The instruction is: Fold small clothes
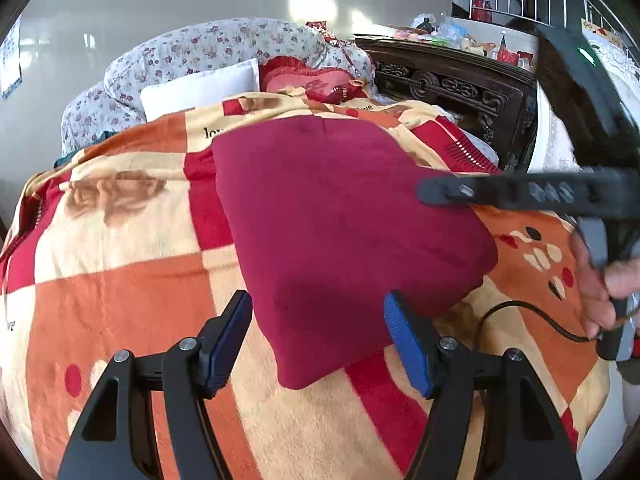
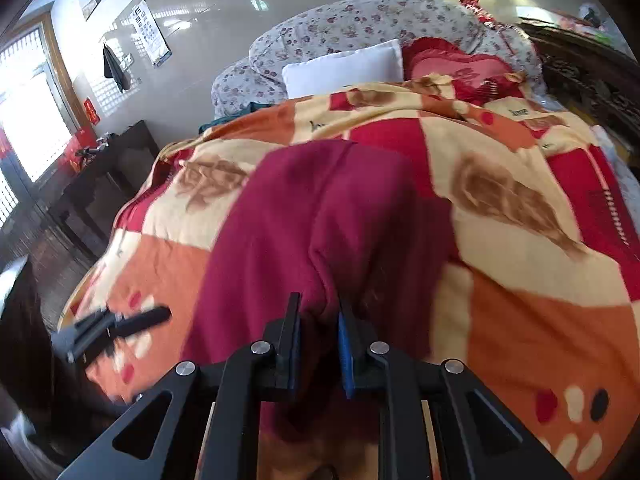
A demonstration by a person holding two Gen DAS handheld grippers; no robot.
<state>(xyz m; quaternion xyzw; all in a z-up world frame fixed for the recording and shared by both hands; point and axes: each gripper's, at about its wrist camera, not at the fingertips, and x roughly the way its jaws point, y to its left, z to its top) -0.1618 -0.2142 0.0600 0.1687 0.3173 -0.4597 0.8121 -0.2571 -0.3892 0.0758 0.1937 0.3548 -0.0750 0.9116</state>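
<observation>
The blanket (image 1: 120, 264), checked in orange, cream and red, covers the bed and fills most of both views. Beyond its far edge a floral quilt (image 1: 192, 52) is heaped against the wall, and in front of that sit a white pillow (image 1: 200, 88) and, just beside it, a red cushion (image 1: 304, 80). Off the blanket's far right corner runs a dark carved headboard (image 1: 452, 84).

On the blanket, about the middle, lies the maroon cloth (image 1: 344, 232), folded into a thick slab with one corner pointing toward the left wrist camera. In the right wrist view the same cloth (image 2: 320, 220) is bunched up and rises in a ridge to the tool.

Left gripper (image 1: 318, 340): released, jaws spread wide above the blanket, the cloth's near corner sitting between the blue pads (image 1: 408, 344) without being pinched.

Right gripper (image 2: 319, 344): clenched on the cloth, a fold of maroon squeezed between its narrow-set pads at the cloth's near edge. From the left wrist view its finger (image 1: 520, 194) reaches across over the cloth's right side, and a hand (image 1: 600, 288) grips the handle over the blanket's right edge, a black cable (image 1: 532, 312) trailing on the blanket below it.
</observation>
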